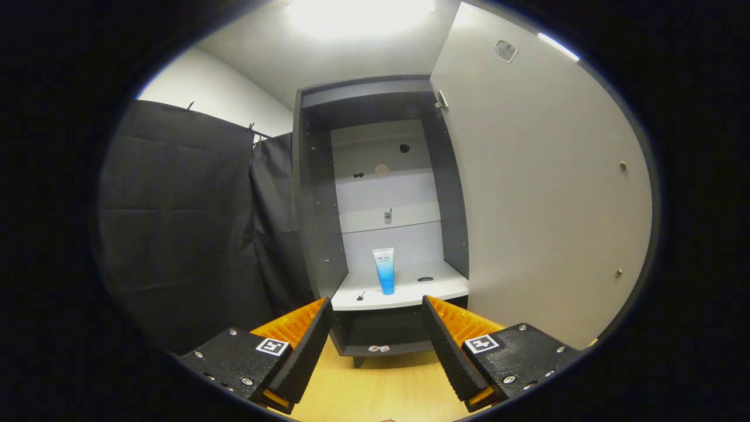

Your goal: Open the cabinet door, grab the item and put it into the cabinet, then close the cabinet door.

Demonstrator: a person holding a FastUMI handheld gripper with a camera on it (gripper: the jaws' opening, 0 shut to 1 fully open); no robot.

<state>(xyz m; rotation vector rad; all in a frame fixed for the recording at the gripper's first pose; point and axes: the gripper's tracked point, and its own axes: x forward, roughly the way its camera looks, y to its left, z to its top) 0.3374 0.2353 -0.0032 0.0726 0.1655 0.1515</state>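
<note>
One tube [384, 269] stands upright on the cabinet's [313, 205] white shelf [410, 290], beyond the gripper [375, 334], whose two fingers gape apart holding nothing. The single door [545, 187] stands swung open beside it.

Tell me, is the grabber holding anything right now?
No, nothing. The gripper is open and empty, and the blue tube stands on the cabinet shelf beyond its fingers.
</note>
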